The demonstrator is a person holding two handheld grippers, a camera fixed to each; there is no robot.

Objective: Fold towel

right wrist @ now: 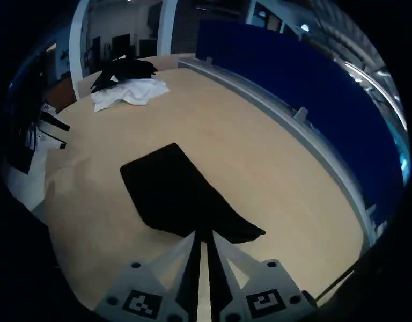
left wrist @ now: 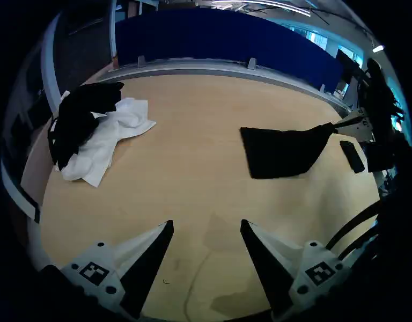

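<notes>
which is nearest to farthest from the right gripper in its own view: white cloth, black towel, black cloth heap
1. black towel, centre, its corner pinched by the right gripper.
2. white cloth, far left across the table.
3. black cloth heap, just behind the white cloth.

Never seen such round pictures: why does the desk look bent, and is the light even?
Left gripper view: the fisheye lens bows the blue divider; faint shadows lie on the table before the open left gripper. Right gripper view: same bowing; the black towel in the right gripper shows no detail.
</notes>
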